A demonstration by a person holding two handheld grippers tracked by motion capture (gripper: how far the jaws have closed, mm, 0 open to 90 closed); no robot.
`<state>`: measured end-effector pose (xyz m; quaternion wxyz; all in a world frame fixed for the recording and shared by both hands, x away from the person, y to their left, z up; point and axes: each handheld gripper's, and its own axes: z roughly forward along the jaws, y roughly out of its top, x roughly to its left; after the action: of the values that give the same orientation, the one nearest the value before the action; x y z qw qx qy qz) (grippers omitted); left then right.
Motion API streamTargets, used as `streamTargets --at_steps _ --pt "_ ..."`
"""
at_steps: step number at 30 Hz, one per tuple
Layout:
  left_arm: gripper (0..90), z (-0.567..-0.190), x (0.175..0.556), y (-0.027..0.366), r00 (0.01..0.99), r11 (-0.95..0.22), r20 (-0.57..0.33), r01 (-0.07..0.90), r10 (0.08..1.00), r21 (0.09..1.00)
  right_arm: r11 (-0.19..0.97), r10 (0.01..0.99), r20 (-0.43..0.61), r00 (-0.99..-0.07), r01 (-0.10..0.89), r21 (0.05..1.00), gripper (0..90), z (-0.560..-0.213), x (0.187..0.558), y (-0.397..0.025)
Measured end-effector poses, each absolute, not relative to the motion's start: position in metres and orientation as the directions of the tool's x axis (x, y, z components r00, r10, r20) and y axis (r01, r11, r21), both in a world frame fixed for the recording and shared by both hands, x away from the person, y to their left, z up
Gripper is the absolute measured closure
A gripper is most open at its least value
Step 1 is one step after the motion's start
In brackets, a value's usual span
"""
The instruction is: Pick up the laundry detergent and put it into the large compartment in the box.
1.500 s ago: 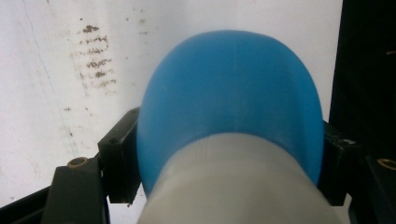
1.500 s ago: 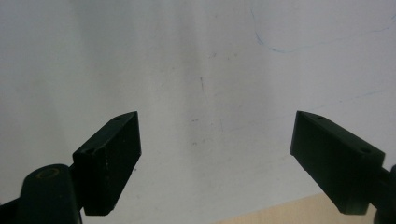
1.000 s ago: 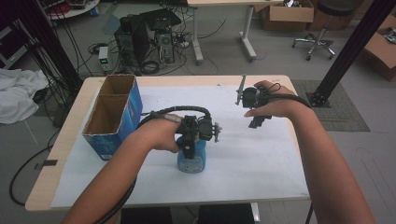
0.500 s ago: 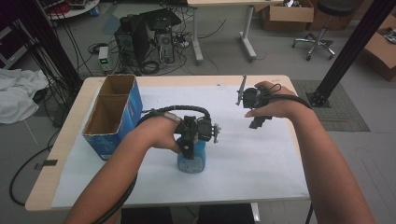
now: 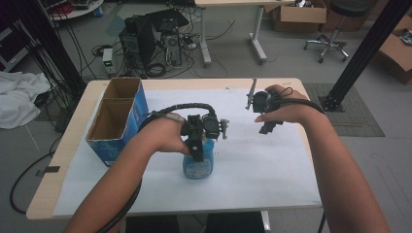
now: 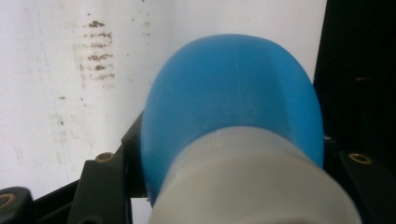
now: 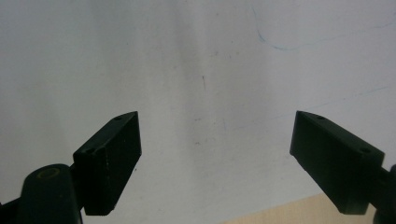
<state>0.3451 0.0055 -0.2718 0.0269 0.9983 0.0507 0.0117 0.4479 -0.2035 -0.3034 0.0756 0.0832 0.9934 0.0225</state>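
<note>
A blue plastic bottle (image 5: pixel 197 166) with a white neck stands upright on the white paper near the table's middle. My left gripper (image 5: pixel 198 148) comes down on it from above and is shut on its upper part. In the left gripper view the blue bottle (image 6: pixel 233 93) sits between the two black jaws of the left gripper (image 6: pixel 233 168), its white neck nearest the camera. My right gripper (image 5: pixel 266 127) hovers over the paper at the far right, apart from the bottle. In the right gripper view the right gripper (image 7: pixel 217 149) stands open with nothing between its jaws.
A blue-sided cardboard box (image 5: pixel 116 119) with two open compartments stands at the table's left. White paper (image 5: pixel 272 170) covers most of the wooden table (image 5: pixel 43 194). The table's edge (image 7: pixel 280 215) shows under the right jaws. Computers and cables lie on the floor beyond.
</note>
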Motion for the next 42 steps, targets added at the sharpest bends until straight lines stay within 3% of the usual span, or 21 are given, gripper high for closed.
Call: streamTargets --at_steps 8,18,27,42 --pt "39.4 -0.246 0.351 0.012 0.969 -0.970 0.027 0.244 0.244 0.004 0.985 0.167 -0.148 -0.975 0.160 0.059 16.6 -0.302 0.445 -0.203" --pt "39.3 -0.208 0.370 0.041 0.889 -0.888 0.037 0.452 0.457 0.086 0.986 0.165 -0.154 -0.974 0.157 0.060 16.6 -0.299 0.442 -0.201" --pt "39.3 -0.192 0.386 0.061 0.784 -0.781 0.023 0.615 0.620 0.108 0.988 0.154 -0.153 -0.976 0.147 0.055 16.6 -0.299 0.443 -0.197" --pt "39.3 -0.150 0.401 0.104 0.593 -0.591 0.043 0.791 0.804 0.160 0.989 0.145 -0.159 -0.977 0.137 0.061 16.6 -0.297 0.441 -0.193"
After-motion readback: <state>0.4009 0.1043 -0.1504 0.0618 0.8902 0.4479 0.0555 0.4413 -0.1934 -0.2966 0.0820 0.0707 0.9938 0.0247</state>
